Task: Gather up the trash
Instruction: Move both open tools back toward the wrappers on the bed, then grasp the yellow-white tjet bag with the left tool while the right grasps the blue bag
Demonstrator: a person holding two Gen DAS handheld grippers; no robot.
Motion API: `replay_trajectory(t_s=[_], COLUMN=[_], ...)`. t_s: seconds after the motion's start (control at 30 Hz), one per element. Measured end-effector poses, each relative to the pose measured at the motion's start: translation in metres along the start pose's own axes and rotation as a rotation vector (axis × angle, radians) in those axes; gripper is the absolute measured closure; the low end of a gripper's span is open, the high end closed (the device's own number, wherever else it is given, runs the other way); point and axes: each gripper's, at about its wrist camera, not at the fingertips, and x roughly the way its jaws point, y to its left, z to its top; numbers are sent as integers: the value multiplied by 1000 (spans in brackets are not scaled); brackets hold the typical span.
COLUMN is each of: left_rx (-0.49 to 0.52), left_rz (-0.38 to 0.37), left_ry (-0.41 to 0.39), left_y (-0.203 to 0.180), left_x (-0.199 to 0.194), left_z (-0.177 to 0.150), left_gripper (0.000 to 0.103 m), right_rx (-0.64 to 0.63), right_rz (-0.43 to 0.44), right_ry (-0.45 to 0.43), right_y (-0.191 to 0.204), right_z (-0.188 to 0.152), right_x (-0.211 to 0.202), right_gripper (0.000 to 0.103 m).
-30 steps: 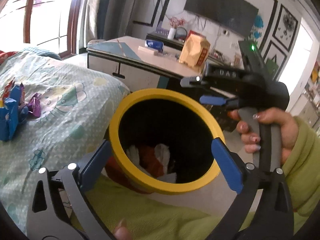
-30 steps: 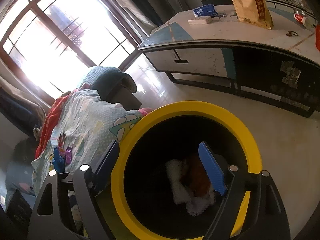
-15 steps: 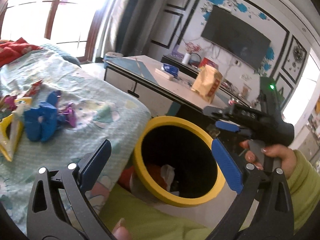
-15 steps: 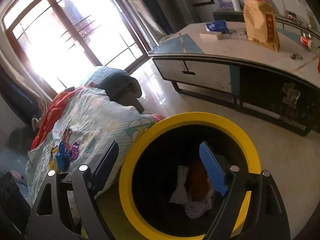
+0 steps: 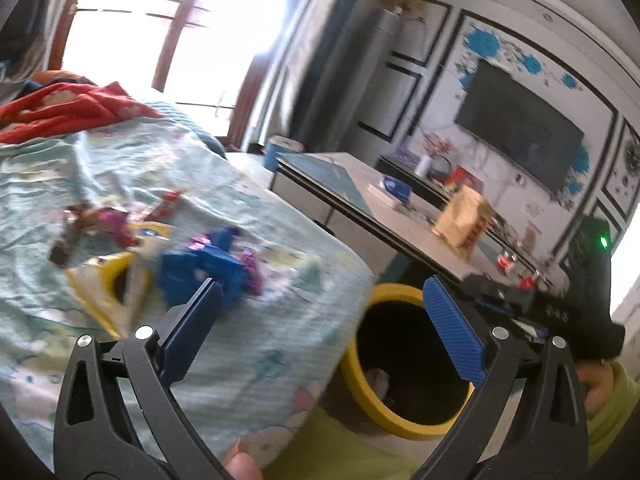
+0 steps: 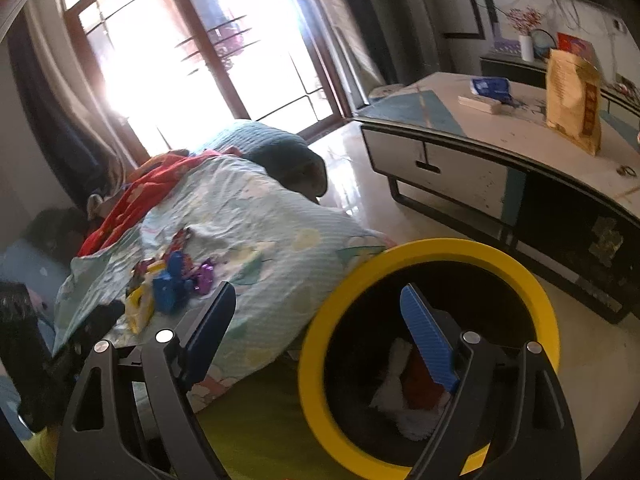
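A living room with a quilt-covered couch, a low table and a yellow-rimmed bin on the floor.

On the pale green quilt (image 5: 248,344) lies a small heap of wrappers (image 5: 160,252): crumpled blue, purple, red and yellow foil or plastic, well apart from the bin (image 6: 320,340), which already holds some white and red scraps. Both the left gripper (image 5: 320,320) and the right gripper (image 6: 316,320) are spread wide with nothing between their fingers. The wrappers look very light, thin and crinkly, likely slippery and apt to slide on the soft quilt; a pinch on a bunched-up fold, such as the blue wrapper (image 5: 204,270), should hold better than a flat edge.
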Motion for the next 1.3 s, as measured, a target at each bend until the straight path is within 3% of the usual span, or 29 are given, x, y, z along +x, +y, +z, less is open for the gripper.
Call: replay_trajectory(t_s=[0.33, 0.87, 1.17, 1.3], left_rx=[-87, -189, -227, -276], left_rz=[98, 217, 318, 320], left_ry=[-83, -147, -110, -77], left_y=[45, 102, 140, 161], left_x=[-26, -56, -58, -57], left_z=[18, 32, 38, 34], left_gripper=[11, 11, 11, 12], right_rx=[-99, -315, -427, -443], right_rz=[37, 142, 159, 151], right_ry=[9, 80, 129, 137], right_y=[44, 139, 188, 195], right_z=[-8, -40, -52, -48], right_x=[2, 24, 58, 74], right_gripper=[21, 21, 21, 21])
